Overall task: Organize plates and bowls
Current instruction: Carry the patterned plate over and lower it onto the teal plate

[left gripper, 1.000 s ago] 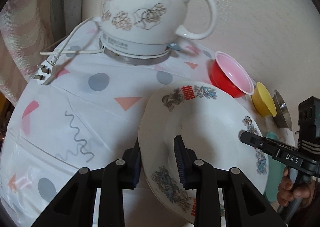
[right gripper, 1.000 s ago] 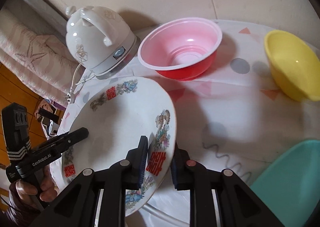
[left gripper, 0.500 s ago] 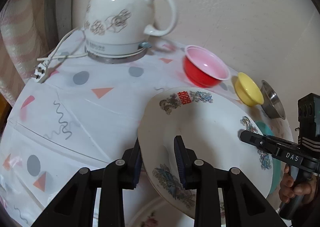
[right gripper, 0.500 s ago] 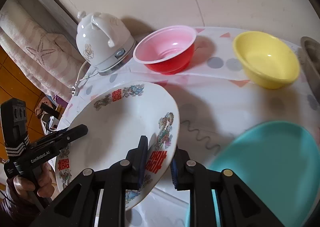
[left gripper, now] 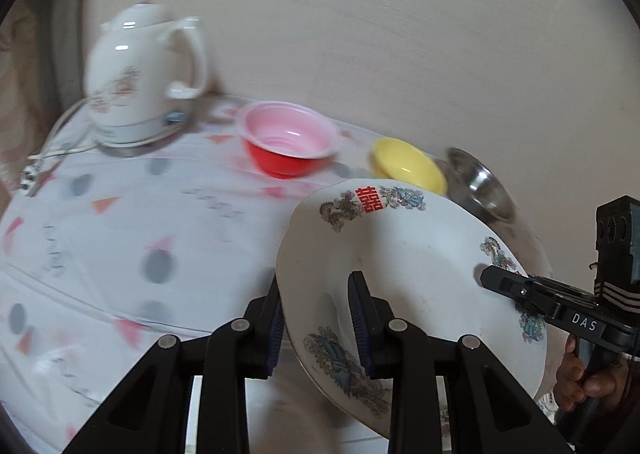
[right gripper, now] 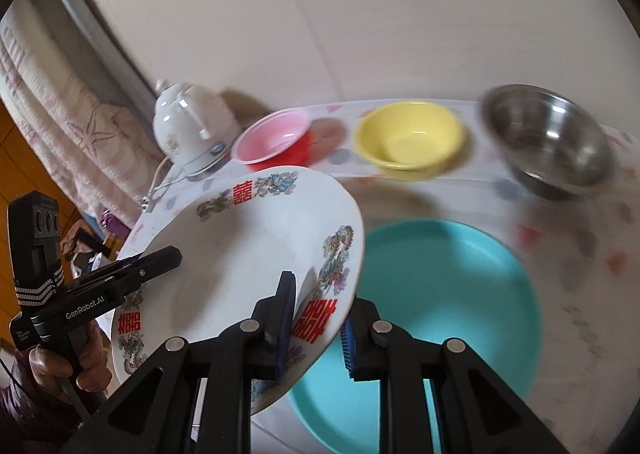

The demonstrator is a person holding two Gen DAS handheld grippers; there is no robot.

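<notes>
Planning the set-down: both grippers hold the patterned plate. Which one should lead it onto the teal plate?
Right, probably. The right gripper grips the patterned plate's rim directly above the teal plate, which fills its view. The left gripper holds the opposite rim, and its view hardly shows it.

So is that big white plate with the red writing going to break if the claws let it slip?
Probably. The white plate looks like glazed ceramic, so stiff, fragile, likely slippery. The left claw and right claw pinch opposite rims, tilted, which suggests it's heavy.
</notes>
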